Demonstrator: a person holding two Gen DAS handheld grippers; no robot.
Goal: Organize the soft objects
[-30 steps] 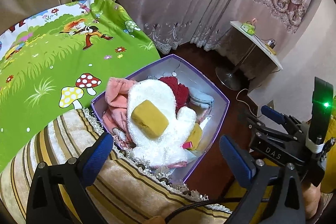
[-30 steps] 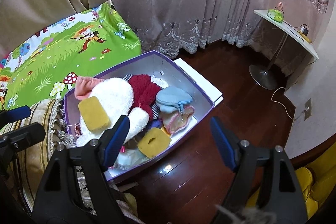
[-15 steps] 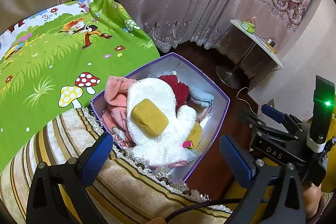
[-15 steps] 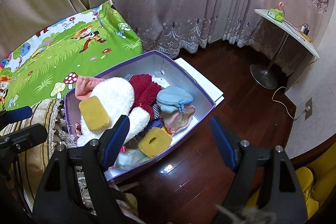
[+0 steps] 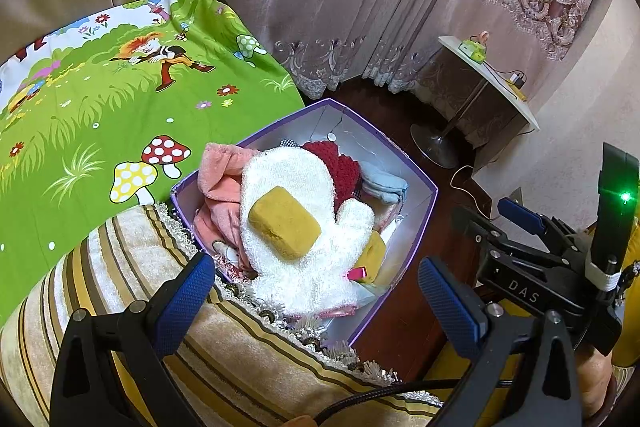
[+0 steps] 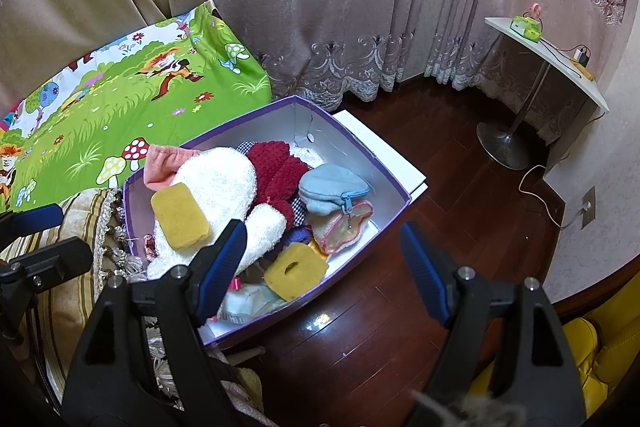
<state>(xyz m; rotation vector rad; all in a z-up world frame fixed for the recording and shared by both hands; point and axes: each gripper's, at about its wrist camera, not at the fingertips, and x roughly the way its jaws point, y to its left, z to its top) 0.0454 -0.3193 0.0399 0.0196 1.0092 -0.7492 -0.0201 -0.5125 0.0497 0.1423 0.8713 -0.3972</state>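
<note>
- A purple-rimmed box (image 6: 384,167) sits open-topped on the dark wood floor (image 6: 460,211), piled with soft items, a white fluffy mitt (image 6: 224,183) heaped highest and covering its near-left half.
- A striped fringed cushion (image 5: 248,339) presses against the box's near-left wall, and a green cartoon-print sheet (image 5: 100,115) crowds its far-left side.
- Bare floor lies open to the box's right, out to a pedestal side table (image 6: 548,67) and a trailing cable (image 6: 536,183).
- Curtains (image 6: 320,7) close off the far side.
- Both grippers, left gripper (image 5: 316,287) and right gripper (image 6: 324,259), hang wide-jawed and empty above the box's near edge.
</note>
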